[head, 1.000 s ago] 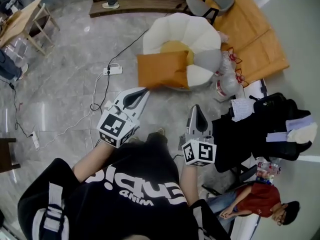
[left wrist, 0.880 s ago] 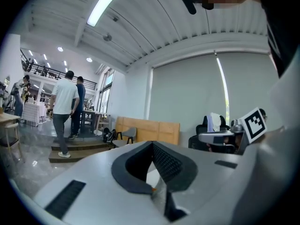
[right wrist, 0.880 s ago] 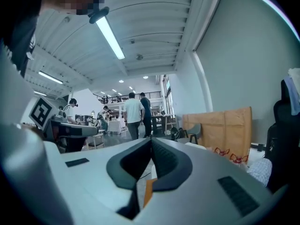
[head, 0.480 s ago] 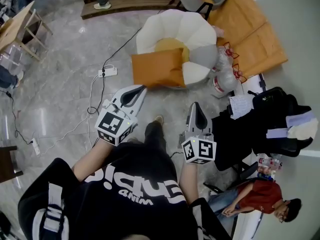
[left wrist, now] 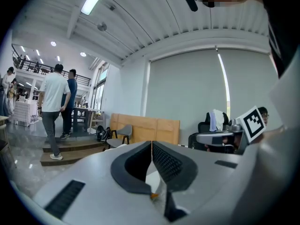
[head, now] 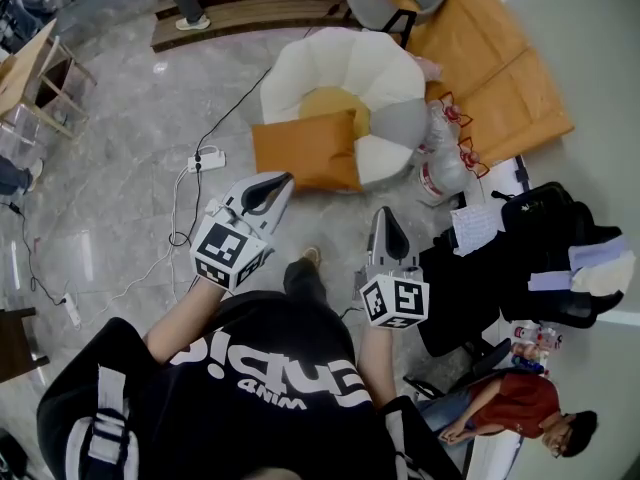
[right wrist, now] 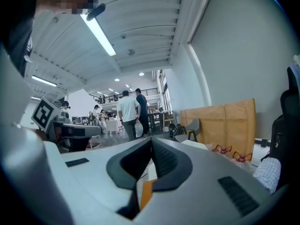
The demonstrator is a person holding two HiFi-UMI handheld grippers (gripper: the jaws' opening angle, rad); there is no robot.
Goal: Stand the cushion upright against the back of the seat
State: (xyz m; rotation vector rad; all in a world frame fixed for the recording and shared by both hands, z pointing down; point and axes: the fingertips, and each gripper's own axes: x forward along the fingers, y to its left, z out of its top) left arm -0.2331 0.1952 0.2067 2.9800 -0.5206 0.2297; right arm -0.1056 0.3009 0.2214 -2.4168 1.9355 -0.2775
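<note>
Grey marble floor [head: 110, 168], with a white power strip [head: 208, 159] and its cable lying left of centre. Round cream seat [head: 340, 58] with a petal-shaped back stands ahead. Orange cushion [head: 305, 150] lies across the seat's near rim, seemingly flat rather than upright, though the steep angle makes its tilt hard to judge. Left gripper [head: 281, 178] and right gripper [head: 385, 212] are held roughly level, short of the seat. Both have their jaws pressed together with nothing between them. Both are apart from the cushion.
</note>
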